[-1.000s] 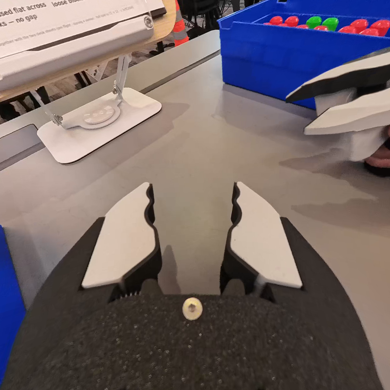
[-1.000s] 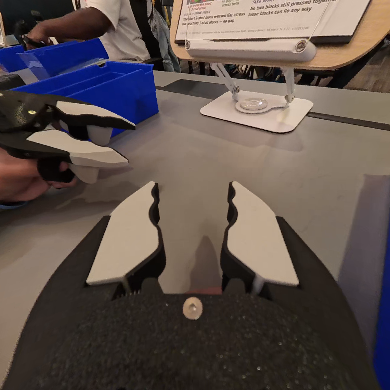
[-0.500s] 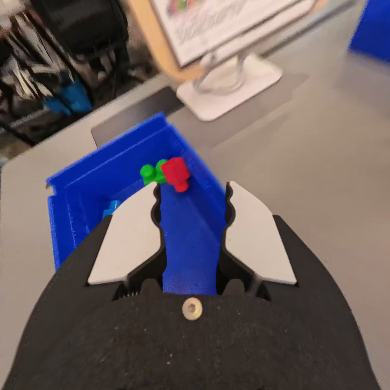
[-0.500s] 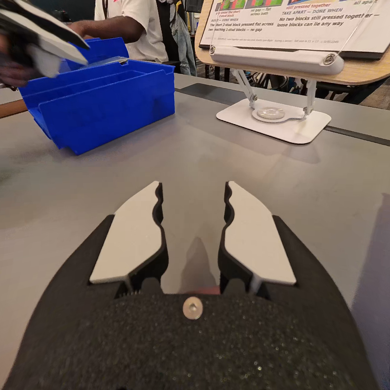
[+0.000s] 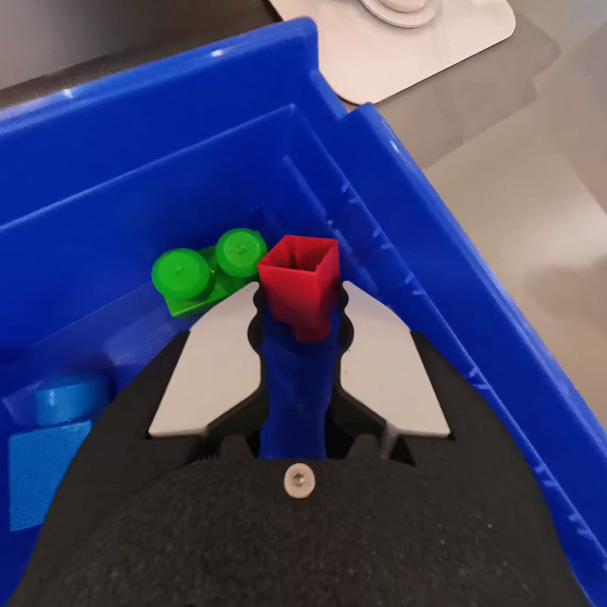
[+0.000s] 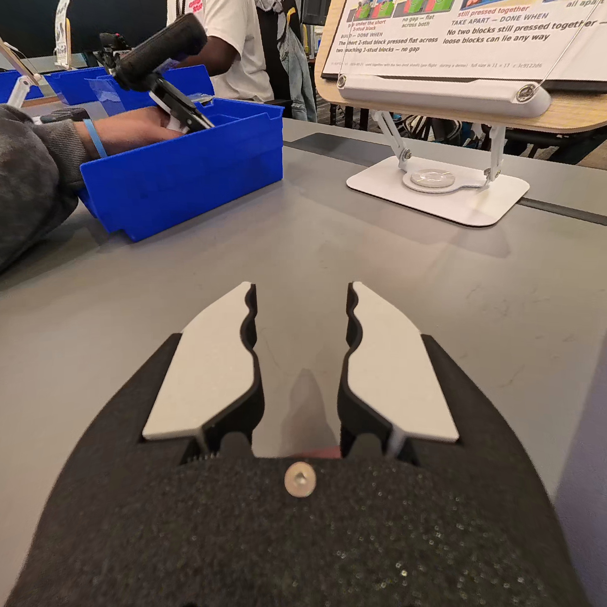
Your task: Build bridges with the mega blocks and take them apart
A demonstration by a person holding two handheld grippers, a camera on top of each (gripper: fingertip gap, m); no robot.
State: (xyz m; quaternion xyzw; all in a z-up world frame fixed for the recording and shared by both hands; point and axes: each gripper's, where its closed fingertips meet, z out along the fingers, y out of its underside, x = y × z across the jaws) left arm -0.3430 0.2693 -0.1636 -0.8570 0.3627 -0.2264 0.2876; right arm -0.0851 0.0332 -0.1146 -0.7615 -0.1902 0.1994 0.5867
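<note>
My left gripper (image 5: 299,287) is down inside a blue bin (image 5: 164,131), its jaws against both sides of a red one-stud block (image 5: 299,302) that lies tilted with its hollow end up, by the bin's right wall. A green two-stud block (image 5: 210,272) lies just left of it. A blue block (image 5: 49,437) sits at the bin's near left. In the right wrist view the left gripper (image 6: 205,123) dips into the same bin (image 6: 184,187). My right gripper (image 6: 300,285) is open and empty over the grey table (image 6: 295,256).
A white stand (image 6: 437,190) holding an instruction sheet is at the back right; its base (image 5: 410,49) lies just past the bin. The holder's grey sleeve (image 6: 29,184) rests left of the bin. More blue bins (image 6: 75,82) and another person are behind. Across from one pair of fingers to the other is roughly 35 cm. The blue block (image 5: 49,437) is about 11 cm from my left fingertips and 45 cm from my right.
My left gripper swung from the bare table over to the blue bin, went down into it and narrowed its jaws around the red block. The right gripper stayed low over the table, open.
</note>
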